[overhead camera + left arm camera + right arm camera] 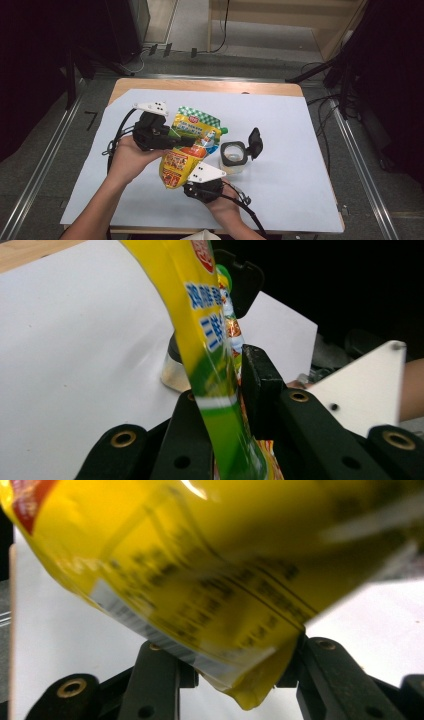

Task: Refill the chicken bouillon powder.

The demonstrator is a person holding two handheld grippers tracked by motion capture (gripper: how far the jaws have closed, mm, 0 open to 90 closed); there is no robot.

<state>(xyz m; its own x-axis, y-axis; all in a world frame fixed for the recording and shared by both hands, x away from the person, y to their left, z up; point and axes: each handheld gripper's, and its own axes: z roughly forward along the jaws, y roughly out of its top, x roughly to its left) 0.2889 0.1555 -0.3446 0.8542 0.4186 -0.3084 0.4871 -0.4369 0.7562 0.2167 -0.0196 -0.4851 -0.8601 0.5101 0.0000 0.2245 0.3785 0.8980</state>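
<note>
My left gripper [172,136] jaws pinching yellow pouch [192,145] mid-body, tilted above desk [280,200] beside open jar [233,156]. My right gripper [192,181] jaws spread around pouch's bottom corner, not pressing. Judgement: keep spout over jar mouth, lift bottom slowly, avoid squeezing.

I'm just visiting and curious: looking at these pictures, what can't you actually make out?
- Small black print on the yellow pouch: blurred in the right gripper view.
- Contents of the clear jar: too small in the high view; the pouch covers most of it in the left gripper view.
- Right gripper jaw tips: hidden under the pouch in the high view.
</note>
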